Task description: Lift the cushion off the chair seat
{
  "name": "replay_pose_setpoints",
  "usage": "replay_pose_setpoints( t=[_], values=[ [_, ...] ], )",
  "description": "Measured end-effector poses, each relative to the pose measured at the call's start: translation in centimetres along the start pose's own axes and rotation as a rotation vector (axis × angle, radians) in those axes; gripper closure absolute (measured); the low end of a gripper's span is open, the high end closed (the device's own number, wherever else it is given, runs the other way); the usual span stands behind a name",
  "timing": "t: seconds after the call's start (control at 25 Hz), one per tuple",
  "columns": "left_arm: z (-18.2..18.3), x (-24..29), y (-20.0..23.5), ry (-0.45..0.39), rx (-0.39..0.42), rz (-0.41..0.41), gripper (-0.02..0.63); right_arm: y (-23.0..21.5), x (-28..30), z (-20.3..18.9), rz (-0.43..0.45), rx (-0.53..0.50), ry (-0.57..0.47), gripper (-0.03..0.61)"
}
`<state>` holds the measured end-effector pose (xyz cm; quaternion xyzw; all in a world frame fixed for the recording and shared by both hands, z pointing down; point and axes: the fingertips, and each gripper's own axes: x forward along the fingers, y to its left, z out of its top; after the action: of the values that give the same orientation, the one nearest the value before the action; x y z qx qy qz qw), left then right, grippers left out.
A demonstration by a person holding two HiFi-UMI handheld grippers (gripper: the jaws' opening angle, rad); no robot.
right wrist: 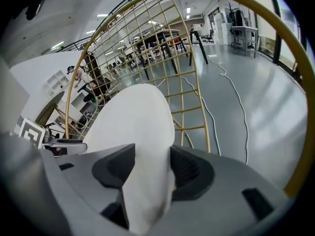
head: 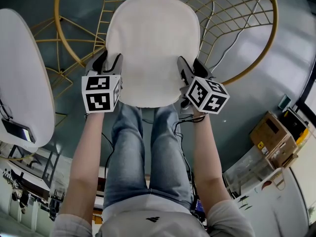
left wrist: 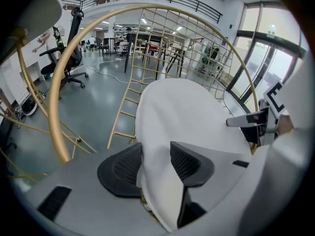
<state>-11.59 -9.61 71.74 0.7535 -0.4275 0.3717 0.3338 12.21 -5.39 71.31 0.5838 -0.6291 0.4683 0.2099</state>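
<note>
the white rounded fabric cushion (head: pixel 153 48) is laid on the gold wire chair seat (head: pixel 274 19). its left edge is pinched by the left gripper (head: pixel 109 62), while its right edge is straddled, unpressed, by the right gripper's (head: pixel 190 67) spread jaws

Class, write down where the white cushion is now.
In the head view the cushion lies at top centre on the gold wire chair, its near corners between the jaws of left gripper and right gripper.
</note>
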Motion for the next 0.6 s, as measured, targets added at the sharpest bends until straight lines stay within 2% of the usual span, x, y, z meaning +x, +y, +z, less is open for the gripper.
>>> replay_pose_setpoints(
  t=[0.16,0.32,0.48,0.6],
  values=[
    [-0.04,0.31,-0.17,0.019,-0.001,0.009,0.433,0.38,0.32,-0.20,0.001,-0.031,0.029,0.362],
    [-0.08,0.46,-0.25,0.046,0.004,0.002,0.454,0.51,0.29,-0.13,0.004,-0.034,0.027,0.410],
    [0.13,0.32,-0.11,0.060,0.031,0.024,0.511,0.63,0.06,0.13,0.007,-0.037,0.016,0.477],
    [0.52,-0.10,-0.15,0.042,0.042,0.046,0.553,1.08,-0.21,0.32,0.010,-0.056,0.005,0.502]
  ],
)
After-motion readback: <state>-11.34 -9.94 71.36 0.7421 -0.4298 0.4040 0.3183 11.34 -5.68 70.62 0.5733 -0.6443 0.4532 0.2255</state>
